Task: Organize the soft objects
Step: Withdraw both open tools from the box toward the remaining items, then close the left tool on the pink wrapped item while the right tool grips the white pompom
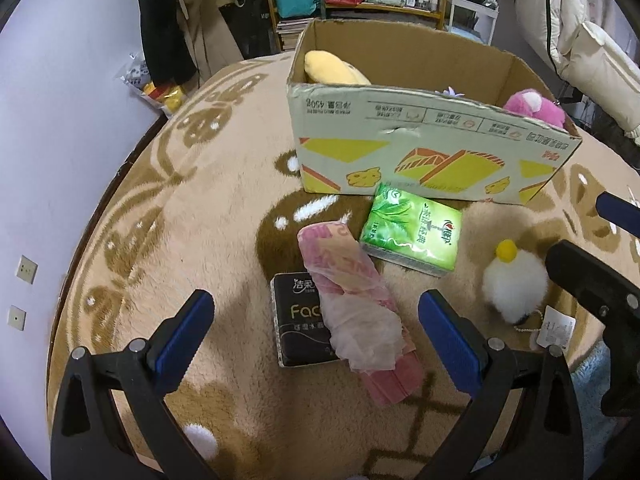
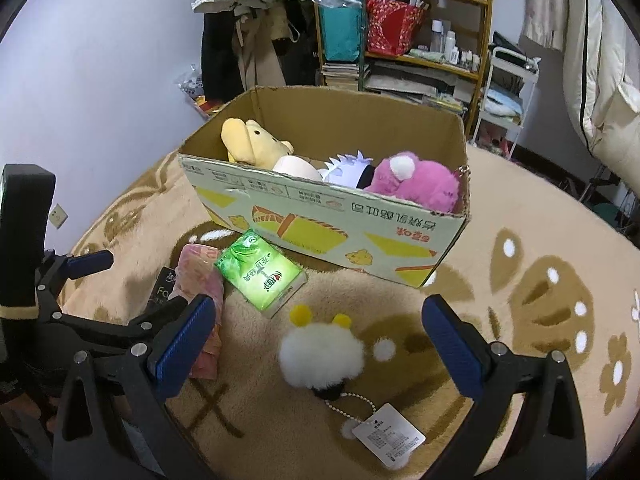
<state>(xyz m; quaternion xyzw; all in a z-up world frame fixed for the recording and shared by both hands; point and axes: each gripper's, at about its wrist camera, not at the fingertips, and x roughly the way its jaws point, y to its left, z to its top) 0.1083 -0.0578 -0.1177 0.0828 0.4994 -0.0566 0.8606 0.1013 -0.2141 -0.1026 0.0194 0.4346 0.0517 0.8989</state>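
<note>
Blue-padded left gripper (image 1: 316, 334) open over pink tissue pack (image 1: 360, 312); right gripper (image 2: 316, 338) open around white fluffy keychain toy (image 2: 322, 354); cardboard box (image 2: 320, 216) behind.

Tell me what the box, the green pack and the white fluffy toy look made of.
Box: corrugated cardboard, matte, torn ragged rim. Green pack: glossy plastic film, glare on it, probably tissues. White fluffy toy: long-pile plush, likely synthetic.

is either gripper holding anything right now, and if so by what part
Nothing is held. The left gripper is open above the pink tissue pack, and the right gripper is open around the white fluffy keychain toy without closing on it.
</note>
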